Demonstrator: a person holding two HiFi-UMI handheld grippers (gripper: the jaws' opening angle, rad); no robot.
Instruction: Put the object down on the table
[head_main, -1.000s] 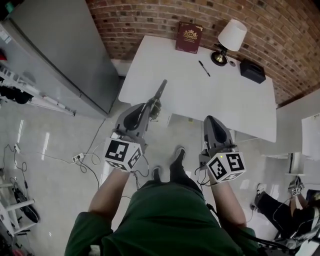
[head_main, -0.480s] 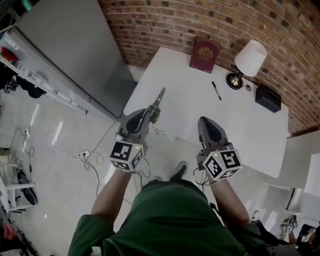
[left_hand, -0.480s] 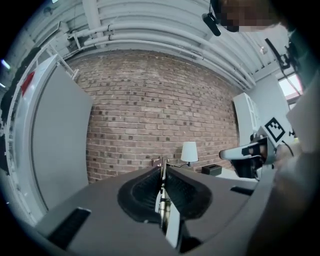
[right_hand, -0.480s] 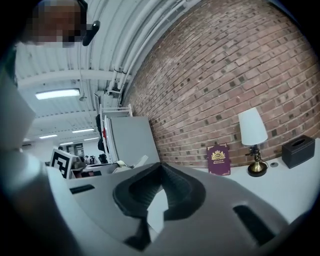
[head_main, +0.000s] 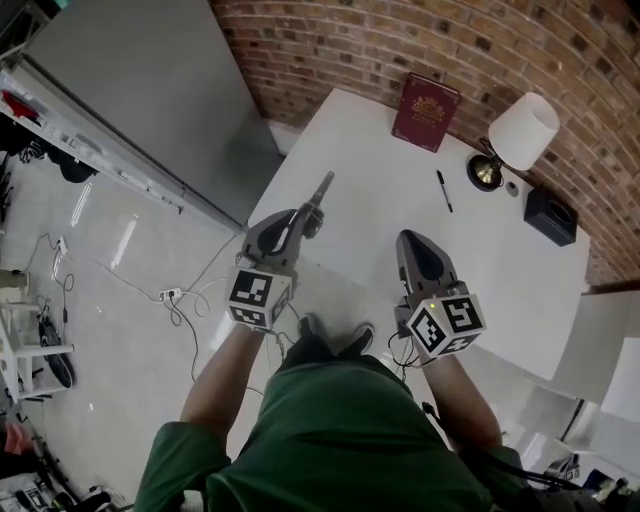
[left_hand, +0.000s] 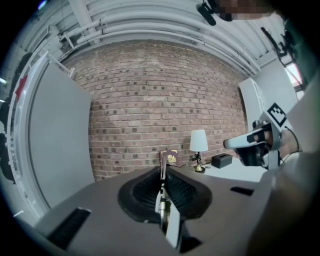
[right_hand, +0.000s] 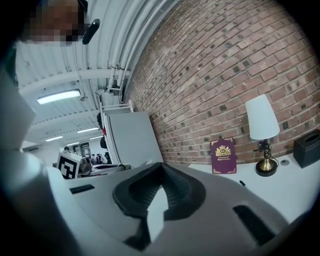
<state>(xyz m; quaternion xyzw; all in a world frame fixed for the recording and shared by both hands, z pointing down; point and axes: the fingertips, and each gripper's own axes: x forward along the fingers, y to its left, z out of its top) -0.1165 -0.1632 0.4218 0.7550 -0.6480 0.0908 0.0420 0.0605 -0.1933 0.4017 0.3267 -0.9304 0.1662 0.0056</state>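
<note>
1. Left gripper (head_main: 304, 222): the jaws are clamped on one slim grey object (head_main: 322, 189). It is rod-shaped; its exact kind cannot be told. It runs forward out of the jaw tips and projects well beyond them
2. Right gripper (head_main: 407, 240): the jaws are together with nothing between them. It is level with the left gripper and well apart from it, to the right of the left jaws
3. Position of the held object: its free end points ahead of the left jaws, over the near left part of the white worktop (head_main: 380, 205). No view shows it touching the surface, so it is judged to be in the air
4. Task progress: the object has been brought to the worktop edge but is not yet set down. Judged remaining: lower the left jaws until the object lies on the surface, part the jaws, then draw the gripper clear. The surface directly ahead of the left jaws is bare, so no repositioning appears necessary
5. Items far ahead of both jaws, at the brick-wall side of the worktop:
   - one dark red book (head_main: 427, 98), standing against the wall
   - one table lamp (head_main: 520, 135) with a white shade, right of the book
   - one black pen (head_main: 443, 190), lying nearer the jaws than the book and lamp
   - one black box (head_main: 549, 215), furthest right
6. Count summary: two grippers, one held object, four items on the worktop
</note>
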